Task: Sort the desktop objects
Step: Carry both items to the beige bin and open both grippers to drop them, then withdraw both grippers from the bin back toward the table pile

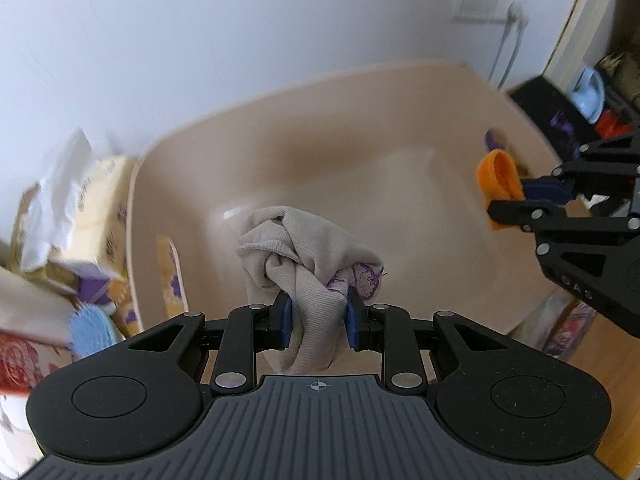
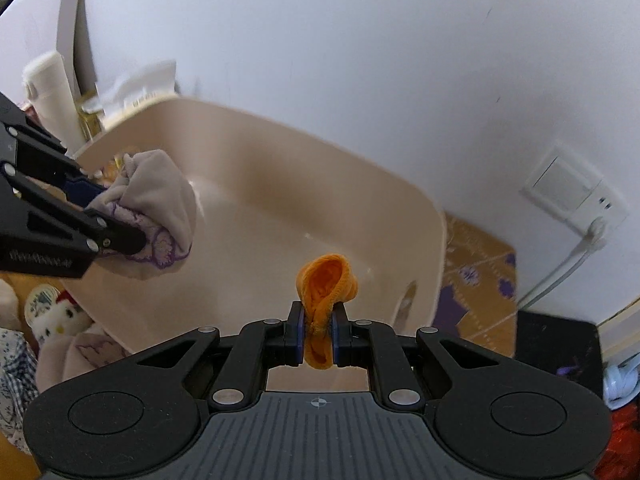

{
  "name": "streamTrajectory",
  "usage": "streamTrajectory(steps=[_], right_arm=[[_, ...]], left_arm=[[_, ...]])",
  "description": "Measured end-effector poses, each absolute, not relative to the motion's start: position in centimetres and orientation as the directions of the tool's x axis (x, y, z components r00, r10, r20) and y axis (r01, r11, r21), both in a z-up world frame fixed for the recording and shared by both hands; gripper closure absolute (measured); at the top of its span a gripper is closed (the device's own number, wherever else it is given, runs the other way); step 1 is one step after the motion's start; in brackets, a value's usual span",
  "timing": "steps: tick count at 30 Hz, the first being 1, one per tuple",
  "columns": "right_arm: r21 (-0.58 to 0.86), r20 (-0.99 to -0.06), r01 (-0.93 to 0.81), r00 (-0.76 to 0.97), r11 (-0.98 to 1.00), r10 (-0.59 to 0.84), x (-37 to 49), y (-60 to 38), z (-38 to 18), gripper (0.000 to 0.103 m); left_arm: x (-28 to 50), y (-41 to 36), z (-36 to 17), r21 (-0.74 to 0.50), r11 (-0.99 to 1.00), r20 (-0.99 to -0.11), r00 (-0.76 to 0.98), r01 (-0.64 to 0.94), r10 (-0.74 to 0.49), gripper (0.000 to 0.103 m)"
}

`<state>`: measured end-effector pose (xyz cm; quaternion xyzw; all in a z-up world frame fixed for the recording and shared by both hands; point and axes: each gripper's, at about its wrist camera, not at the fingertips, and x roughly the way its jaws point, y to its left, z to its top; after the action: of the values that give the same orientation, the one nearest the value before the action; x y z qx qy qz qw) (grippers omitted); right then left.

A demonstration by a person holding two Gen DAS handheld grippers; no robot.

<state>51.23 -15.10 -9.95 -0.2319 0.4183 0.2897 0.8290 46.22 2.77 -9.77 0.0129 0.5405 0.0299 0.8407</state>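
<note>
Over one beige bin (image 1: 280, 128), two tools (image 1: 318, 322) (image 2: 318, 336) each grip one cloth.

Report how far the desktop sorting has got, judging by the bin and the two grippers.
Done: nothing shows inside the beige bin yet. In hand: the left gripper is shut on a grey cloth bundle and the right gripper on an orange cloth, both held over the bin. Left: dropping both, then the tissue packs and plush toy beside it.
</note>
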Motion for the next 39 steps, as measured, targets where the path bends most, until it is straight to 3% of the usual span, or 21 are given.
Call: streamTrajectory(steps=[6,7,9,10,11,13,14,18,23,26,30,39], right_arm=[[-0.141,-0.862,-0.682,0.442,0.717,0.250,51.3,-14.5,-11.9,0.084],[-0.143,-0.865,-0.682,0.438,0.717,0.244,51.2,-14.4,-12.1,0.071],[-0.135,-0.865,-0.679,0.435,0.721,0.249,51.0,-14.6,-12.2,0.068],[-0.134,-0.861,-0.673,0.442,0.728,0.250,50.9,-14.7,-12.1,0.065],[-0.132,-0.859,-0.667,0.446,0.733,0.251,50.8,-14.9,-12.0,0.059],[-0.127,-0.849,-0.655,0.461,0.745,0.260,50.6,-15.2,-11.7,0.046],[-0.124,-0.843,-0.653,0.467,0.747,0.268,50.4,-15.4,-11.5,0.037],[-0.148,-0.822,-0.651,0.500,0.745,0.273,49.8,-15.4,-10.5,0.027],[-0.171,-0.782,-0.627,0.556,0.760,0.283,48.3,-15.8,-8.8,0.005],[-0.184,-0.754,-0.614,0.589,0.767,0.291,47.3,-16.1,-7.5,0.000],[-0.187,-0.724,-0.597,0.621,0.780,0.301,45.8,-16.7,-5.9,0.000],[-0.194,-0.694,-0.577,0.652,0.793,0.305,42.5,-19.0,-4.7,0.000]], left_arm=[[45.9,3.5,-12.1,0.040,0.996,-0.934,0.350,-0.083,0.066,0.069],[45.8,3.7,-12.1,0.033,0.994,-0.933,0.353,-0.099,0.066,0.066],[45.5,4.1,-11.9,0.030,0.992,-0.926,0.369,-0.120,0.072,0.058],[45.3,4.2,-11.7,0.033,0.992,-0.922,0.379,-0.125,0.079,0.047],[45.1,4.3,-11.5,0.037,0.991,-0.917,0.391,-0.129,0.085,0.038],[44.8,4.6,-11.0,0.039,0.991,-0.908,0.410,-0.131,0.090,0.033],[44.7,4.5,-10.6,0.039,0.990,-0.905,0.415,-0.132,0.091,0.032],[44.1,5.0,-9.6,0.033,0.989,-0.896,0.434,-0.142,0.093,0.032],[42.9,5.3,-7.5,0.025,0.988,-0.879,0.468,-0.154,0.095,0.032],[41.7,5.4,-5.7,0.022,0.989,-0.858,0.504,-0.149,0.095,0.030],[39.7,5.5,-3.4,0.020,0.988,-0.827,0.554,-0.150,0.101,0.024],[35.3,6.8,-0.6,0.008,0.985,-0.785,0.609,-0.175,0.114,0.020]])
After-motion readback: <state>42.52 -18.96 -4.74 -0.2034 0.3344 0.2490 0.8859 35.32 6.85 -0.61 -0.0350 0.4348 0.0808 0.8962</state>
